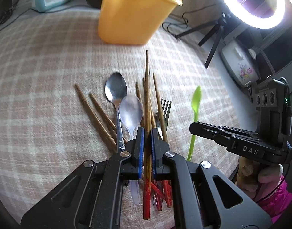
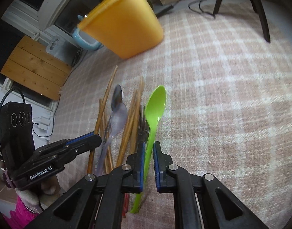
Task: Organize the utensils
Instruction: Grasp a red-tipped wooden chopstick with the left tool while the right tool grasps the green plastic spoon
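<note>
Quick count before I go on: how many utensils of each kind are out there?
Chopsticks: 6, as far as the overlap shows (one chopstick held in left gripper)
Spoons: 3 (metal spoon, clear spoon, green spoon in right gripper)
Forks: 1
Total: 10

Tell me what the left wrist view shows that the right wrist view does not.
Only the left wrist view: a lit ring light on a tripod, a flowered white cooker, and the red ends of the chopstick held in the left tongs.
Only the right wrist view: a wooden board and a window frame.
Both: the yellow tub, the checked cloth, the metal spoon, the clear spoon, and the green spoon held in the right tongs.
</note>
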